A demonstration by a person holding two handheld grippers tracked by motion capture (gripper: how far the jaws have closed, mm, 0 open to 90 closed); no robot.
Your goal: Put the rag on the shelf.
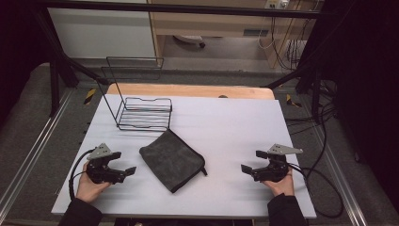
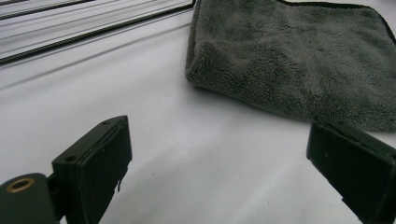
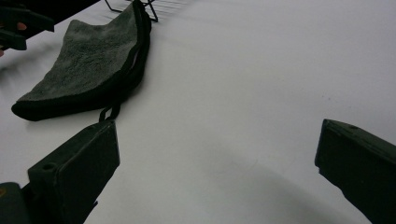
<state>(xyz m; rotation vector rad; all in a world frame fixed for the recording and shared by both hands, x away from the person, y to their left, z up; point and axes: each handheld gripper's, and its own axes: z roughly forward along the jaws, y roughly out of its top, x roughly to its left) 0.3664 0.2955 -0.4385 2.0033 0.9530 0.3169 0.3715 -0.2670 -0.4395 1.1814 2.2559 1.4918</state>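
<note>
1. Our left gripper (image 1: 123, 172) rests near the desk's (image 1: 235, 122) front-left corner, jaws wide, holding nothing.
2. Our right gripper (image 1: 249, 165) mirrors it near the front-right corner, also wide and empty; we judge both are poised to close in.
3. The folded grey cloth (image 1: 171, 159) lies flat between them, centre-front, its loop towards the right.
4. A wire rack (image 1: 141, 110) waits at the back-left, likely the cloth's destination.
5. White desk cover, dark frame, cables right.
</note>
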